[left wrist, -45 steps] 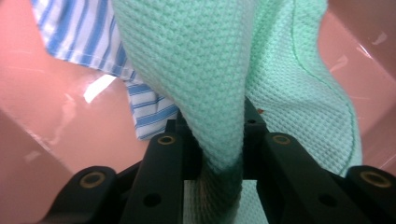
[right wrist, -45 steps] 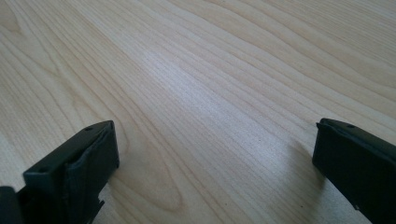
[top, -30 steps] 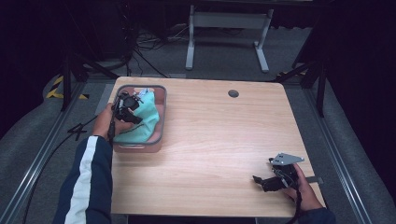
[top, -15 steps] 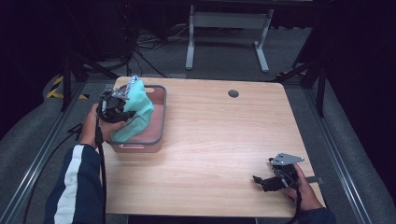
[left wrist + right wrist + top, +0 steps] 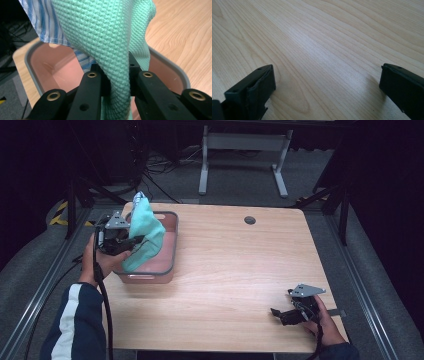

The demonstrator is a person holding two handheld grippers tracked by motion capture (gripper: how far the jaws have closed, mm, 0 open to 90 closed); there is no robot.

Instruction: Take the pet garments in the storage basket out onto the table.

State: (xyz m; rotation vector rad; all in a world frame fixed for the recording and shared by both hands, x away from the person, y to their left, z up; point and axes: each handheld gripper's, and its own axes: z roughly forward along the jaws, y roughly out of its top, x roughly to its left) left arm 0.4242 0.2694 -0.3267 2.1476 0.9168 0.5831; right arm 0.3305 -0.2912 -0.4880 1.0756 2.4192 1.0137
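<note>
Green cloth (image 5: 145, 232) hangs over wooden table (image 5: 240, 270), dark room.

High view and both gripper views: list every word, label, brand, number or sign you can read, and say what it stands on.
None: no readable text in any of the three views.
The green cloth, the blue-striped cloth, the pink bin and the wooden table carry no lettering.
The yellow-and-black floor marking is a stripe pattern, not writing.
The left claw and right claw show bare black jaws.
</note>
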